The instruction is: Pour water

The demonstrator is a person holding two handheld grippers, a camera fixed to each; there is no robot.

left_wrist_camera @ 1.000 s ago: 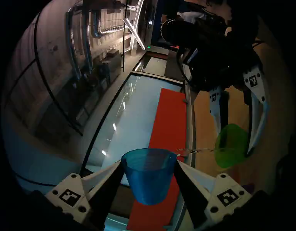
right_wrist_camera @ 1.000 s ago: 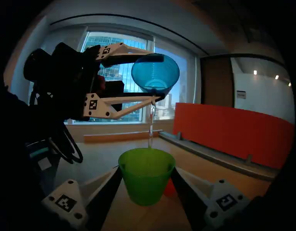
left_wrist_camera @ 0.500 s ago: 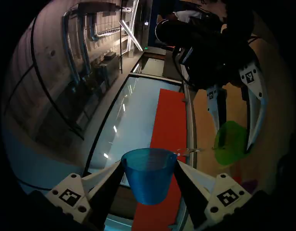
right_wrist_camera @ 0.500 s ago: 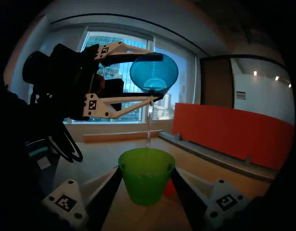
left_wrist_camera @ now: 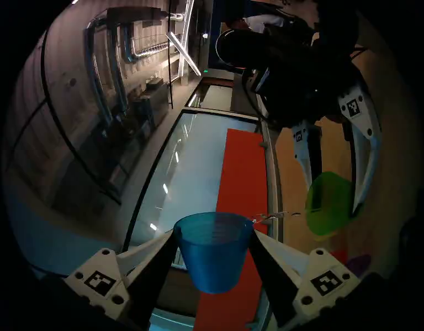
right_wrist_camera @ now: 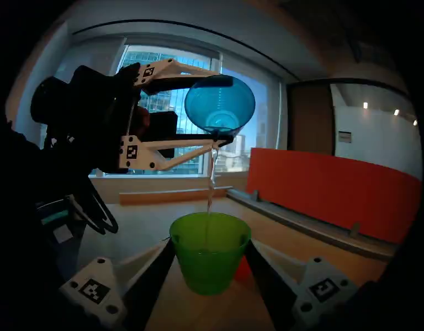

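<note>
My left gripper (left_wrist_camera: 213,259) is shut on a blue cup (left_wrist_camera: 213,251), which is tipped on its side. The right gripper view shows that blue cup (right_wrist_camera: 220,106) high up, mouth toward the camera, held between the left gripper's fingers (right_wrist_camera: 173,69). A thin stream of water (right_wrist_camera: 210,182) falls from its rim into the green cup (right_wrist_camera: 210,252). My right gripper (right_wrist_camera: 210,259) is shut on the green cup and holds it upright below. In the left gripper view the green cup (left_wrist_camera: 328,201) hangs between the right gripper's fingers (left_wrist_camera: 367,160).
A long red panel (right_wrist_camera: 333,187) runs along a ledge to the right. Big windows (right_wrist_camera: 168,83) lie behind the cups. A wooden tabletop (right_wrist_camera: 212,309) lies under the green cup. A person's dark sleeve and cables (right_wrist_camera: 74,182) fill the left.
The blue cup has tipped a little further and drifted slightly left. The water stream keeps falling into the green cup, and now enters nearer its left half.
</note>
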